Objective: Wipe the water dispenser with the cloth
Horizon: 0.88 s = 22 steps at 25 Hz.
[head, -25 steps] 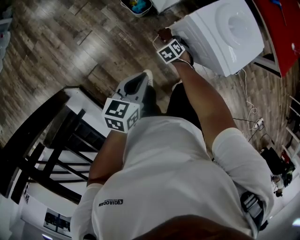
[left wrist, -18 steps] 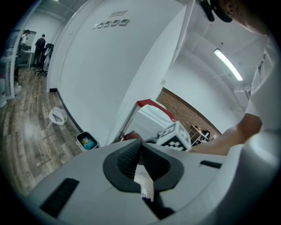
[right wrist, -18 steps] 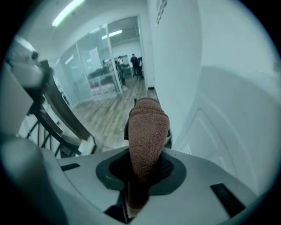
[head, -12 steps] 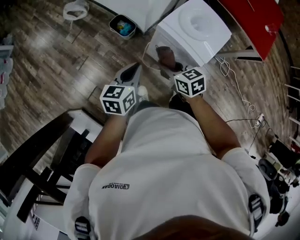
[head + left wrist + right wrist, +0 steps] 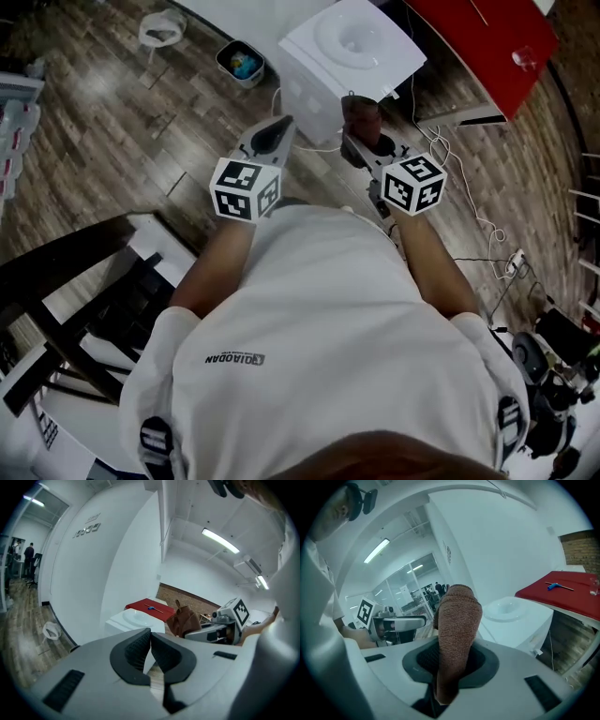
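The white water dispenser (image 5: 352, 56) stands on the wooden floor ahead of me, its round top recess facing up; it also shows in the left gripper view (image 5: 133, 619) and the right gripper view (image 5: 515, 616). My right gripper (image 5: 361, 141) is shut on a brown cloth (image 5: 457, 634), whose folded end sticks up past the jaws, a short way in front of the dispenser (image 5: 361, 117). My left gripper (image 5: 272, 141) is shut with nothing in it, held level beside the right one, to the left of the dispenser's front.
A red table (image 5: 478, 42) stands right of the dispenser, with a blue item (image 5: 555, 586) on it. A small bin (image 5: 241, 62) sits on the floor to the left. Cables (image 5: 469, 202) trail across the floor at right. A dark frame with white shelves (image 5: 84, 309) is at lower left.
The right gripper with the cloth has drawn back from the dispenser toward my body. Both grippers now sit side by side, and the view has swung so the dispenser lies straight ahead.
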Available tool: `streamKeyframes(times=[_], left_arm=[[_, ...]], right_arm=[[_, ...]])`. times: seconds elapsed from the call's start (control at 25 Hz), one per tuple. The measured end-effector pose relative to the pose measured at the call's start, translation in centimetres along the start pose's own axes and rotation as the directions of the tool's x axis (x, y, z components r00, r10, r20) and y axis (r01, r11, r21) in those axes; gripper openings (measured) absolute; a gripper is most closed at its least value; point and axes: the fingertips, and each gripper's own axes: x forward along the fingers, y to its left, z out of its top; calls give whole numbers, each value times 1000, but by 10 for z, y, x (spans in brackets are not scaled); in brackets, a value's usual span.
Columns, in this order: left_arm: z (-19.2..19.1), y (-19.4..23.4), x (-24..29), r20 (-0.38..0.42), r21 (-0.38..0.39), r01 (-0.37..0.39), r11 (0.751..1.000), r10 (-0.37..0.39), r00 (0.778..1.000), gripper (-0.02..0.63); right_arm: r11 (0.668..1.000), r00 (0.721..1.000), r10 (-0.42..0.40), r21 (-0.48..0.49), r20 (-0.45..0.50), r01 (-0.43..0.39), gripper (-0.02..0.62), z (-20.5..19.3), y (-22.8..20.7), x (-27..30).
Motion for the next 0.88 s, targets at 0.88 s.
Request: streamKeyframes(times=[0.88], left_arm=[[-30, -120, 38, 0, -2, -168, 986, 168, 986, 1]], right_arm=[[990, 985, 135, -26, -107, -138, 71, -43, -86, -82]])
